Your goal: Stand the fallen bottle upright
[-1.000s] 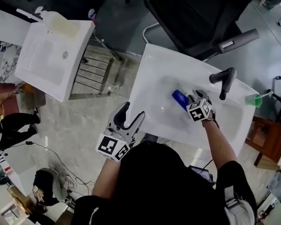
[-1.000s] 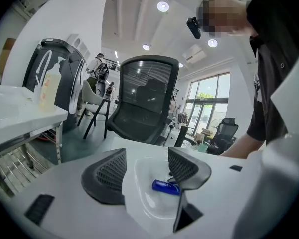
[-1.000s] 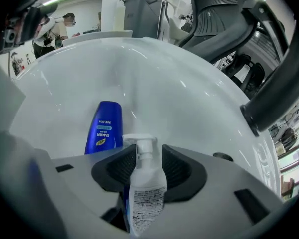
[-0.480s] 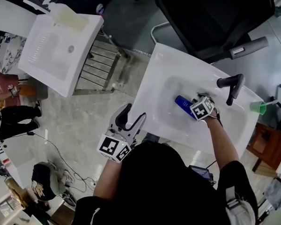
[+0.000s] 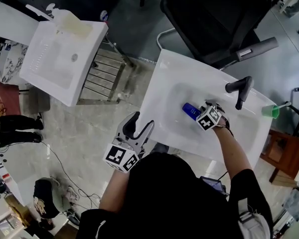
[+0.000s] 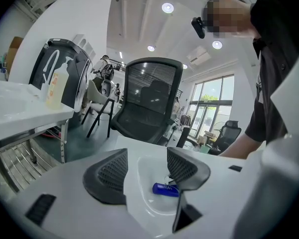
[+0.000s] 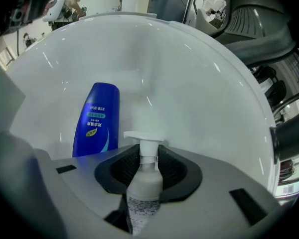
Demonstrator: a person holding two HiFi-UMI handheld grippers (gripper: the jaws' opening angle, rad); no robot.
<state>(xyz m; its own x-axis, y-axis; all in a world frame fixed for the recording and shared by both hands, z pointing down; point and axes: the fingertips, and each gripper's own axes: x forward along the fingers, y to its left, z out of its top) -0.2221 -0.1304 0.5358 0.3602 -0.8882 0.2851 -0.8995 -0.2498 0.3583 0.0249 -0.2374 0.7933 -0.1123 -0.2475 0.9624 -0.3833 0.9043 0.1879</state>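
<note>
**Right gripper closes on a pump bottle in the sink**

The right gripper (image 7: pixel 148 158) reaches down into the basin of the white sink (image 5: pixel 165 69). Its 2 jaws have just been closing, and the pads now sit against both sides of a pale pump bottle (image 7: pixel 144 188) at its neck. The white pump head sticks out past the pads toward the basin surface.

A blue bottle (image 7: pixel 98 121) lies on its side in the basin, label up, just beside this gripper and not touched by it. The black faucet (image 5: pixel 239 87) stands at the far rim of the sink, and 1 green cup (image 5: pixel 269 111) stands near it on the rim.

The left gripper (image 5: pixel 142 118) hangs at the near edge of the sink, well apart from both bottles. Its jaws stand apart with nothing between them.
</note>
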